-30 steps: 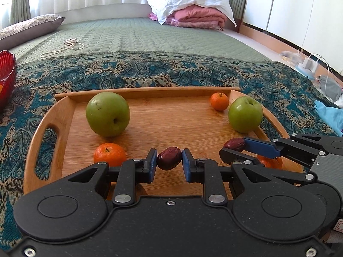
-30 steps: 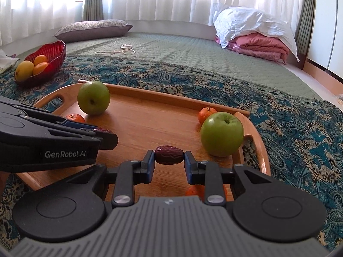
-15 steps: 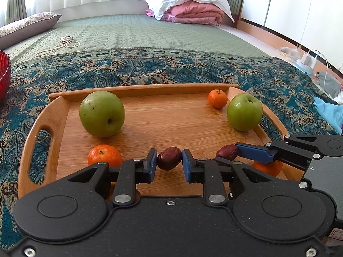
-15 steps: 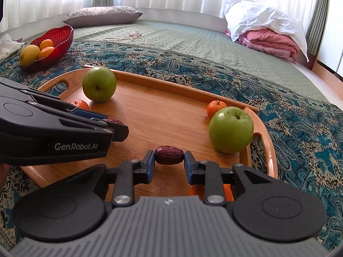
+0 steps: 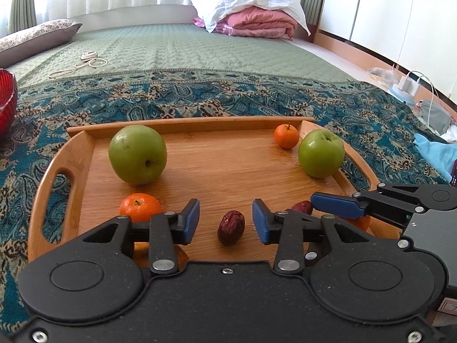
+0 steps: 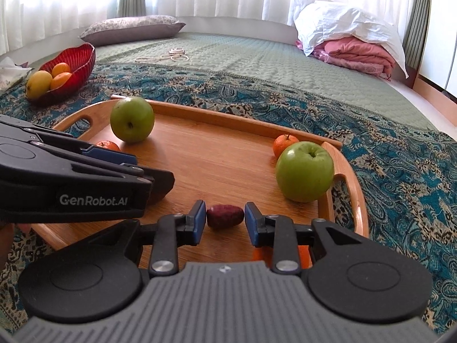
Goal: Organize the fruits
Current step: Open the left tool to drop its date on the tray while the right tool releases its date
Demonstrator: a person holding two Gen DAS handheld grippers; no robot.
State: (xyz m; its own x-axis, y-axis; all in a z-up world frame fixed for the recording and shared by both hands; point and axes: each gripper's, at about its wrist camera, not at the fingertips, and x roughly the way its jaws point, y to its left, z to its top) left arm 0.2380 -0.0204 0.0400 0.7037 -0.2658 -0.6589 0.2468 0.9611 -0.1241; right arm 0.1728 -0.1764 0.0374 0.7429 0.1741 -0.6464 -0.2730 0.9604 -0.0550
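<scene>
My left claw [image 5: 225,221] stands released over the near edge of the wooden tray [image 5: 85,154], its blue pads spread wide of a red date [image 5: 231,227] lying on the boards between them, touching neither. My right claw [image 6: 225,219] grips a second date [image 6: 225,216], pads against both its ends, low over the tray's near edge. Seen from the left claw, a large green apple [image 5: 137,154] sits at ten o'clock with a tangerine [image 5: 140,207] just in front of it; a second green apple [image 5: 321,153] rests at two o'clock against the right rim, a small tangerine [image 5: 286,135] just behind it in the far corner. At ten o'clock from the right claw, a red bowl [image 6: 81,57] of citrus sits on the patterned blanket [image 6: 385,157].
</scene>
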